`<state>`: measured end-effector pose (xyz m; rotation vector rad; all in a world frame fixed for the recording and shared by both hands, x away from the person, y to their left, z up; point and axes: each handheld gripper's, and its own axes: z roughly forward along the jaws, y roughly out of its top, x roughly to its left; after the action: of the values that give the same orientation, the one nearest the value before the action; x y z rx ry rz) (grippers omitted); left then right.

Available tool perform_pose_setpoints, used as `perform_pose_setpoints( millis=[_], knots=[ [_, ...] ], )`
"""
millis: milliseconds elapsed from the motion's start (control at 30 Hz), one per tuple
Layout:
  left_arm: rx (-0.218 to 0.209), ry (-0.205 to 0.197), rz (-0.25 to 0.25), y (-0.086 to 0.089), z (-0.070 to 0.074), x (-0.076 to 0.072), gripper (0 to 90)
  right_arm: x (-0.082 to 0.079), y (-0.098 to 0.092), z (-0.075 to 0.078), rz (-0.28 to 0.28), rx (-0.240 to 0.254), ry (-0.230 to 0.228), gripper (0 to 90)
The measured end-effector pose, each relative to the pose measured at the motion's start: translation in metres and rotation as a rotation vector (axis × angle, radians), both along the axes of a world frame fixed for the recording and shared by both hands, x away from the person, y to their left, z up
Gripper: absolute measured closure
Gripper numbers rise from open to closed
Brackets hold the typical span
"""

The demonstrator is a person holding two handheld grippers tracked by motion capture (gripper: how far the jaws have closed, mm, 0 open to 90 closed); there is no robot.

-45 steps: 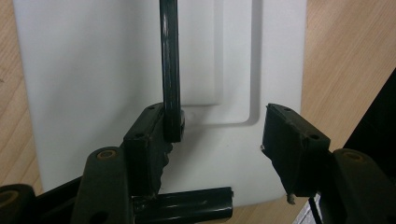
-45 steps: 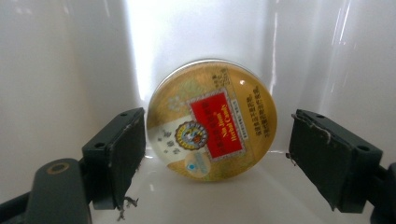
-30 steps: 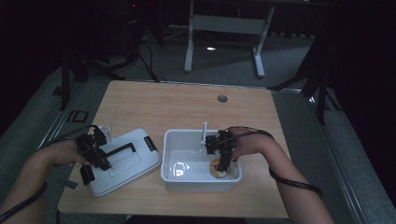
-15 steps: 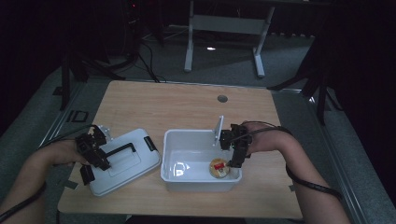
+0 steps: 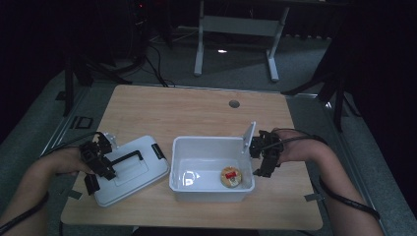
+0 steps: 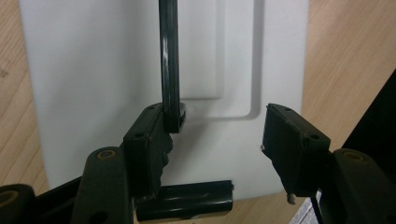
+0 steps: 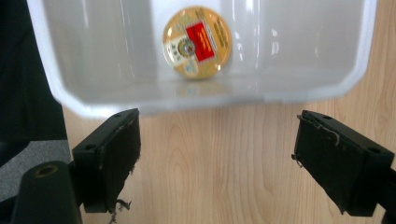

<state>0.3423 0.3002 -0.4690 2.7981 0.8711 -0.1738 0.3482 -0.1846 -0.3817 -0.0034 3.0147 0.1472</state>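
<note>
A white bin (image 5: 179,164) stands mid-table with a round gold tin (image 5: 231,176) with a red label lying flat on its floor. My right gripper (image 5: 263,160) hangs just outside the bin's right wall, open, with bare wood between its jaws (image 7: 219,135). In the right gripper view the tin (image 7: 197,42) lies beyond the bin's near wall (image 7: 210,100). On the left lies the white lid (image 5: 142,177) with a black handle (image 5: 125,157). My left gripper (image 5: 98,164) sits open over the lid (image 6: 93,70); the handle (image 6: 169,65) touches its left jaw only.
A white flap (image 5: 250,136) stands up at the bin's far right corner, close to my right gripper. A black latch (image 6: 187,205) lies at the lid's near edge. A cable hole (image 5: 234,103) sits in the far part of the wooden table (image 5: 187,113).
My right gripper has come up out of the bin and moved to its right side, leaving the tin on the bin floor. The left gripper and the lid have stayed put.
</note>
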Motion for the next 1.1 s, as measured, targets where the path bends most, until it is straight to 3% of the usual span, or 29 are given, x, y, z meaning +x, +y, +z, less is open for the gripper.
perform_pose_setpoints(
  millis=[333, 567, 700, 900, 1100],
  knots=[
    [-0.004, -0.013, 0.002, 0.000, -0.001, 0.000, 40.2, -0.003, -0.036, -0.018, -0.057, 0.018, 0.033, 14.4],
    [0.021, -0.013, -0.010, -0.002, -0.009, 0.002, 41.6, -0.005, -0.055, -0.034, -0.093, 0.035, 0.064, 14.5],
    [0.042, -0.017, -0.010, -0.003, -0.012, 0.004, 47.1, -0.007, -0.064, -0.046, -0.107, 0.034, 0.075, 14.5],
    [0.119, -0.014, -0.009, -0.006, -0.017, 0.008, 60.2, -0.009, -0.074, -0.068, -0.130, 0.022, 0.104, 14.6],
    [0.139, -0.009, -0.017, -0.011, -0.022, 0.011, 65.8, -0.011, -0.082, -0.085, -0.155, 0.036, 0.130, 14.9]
  ],
)
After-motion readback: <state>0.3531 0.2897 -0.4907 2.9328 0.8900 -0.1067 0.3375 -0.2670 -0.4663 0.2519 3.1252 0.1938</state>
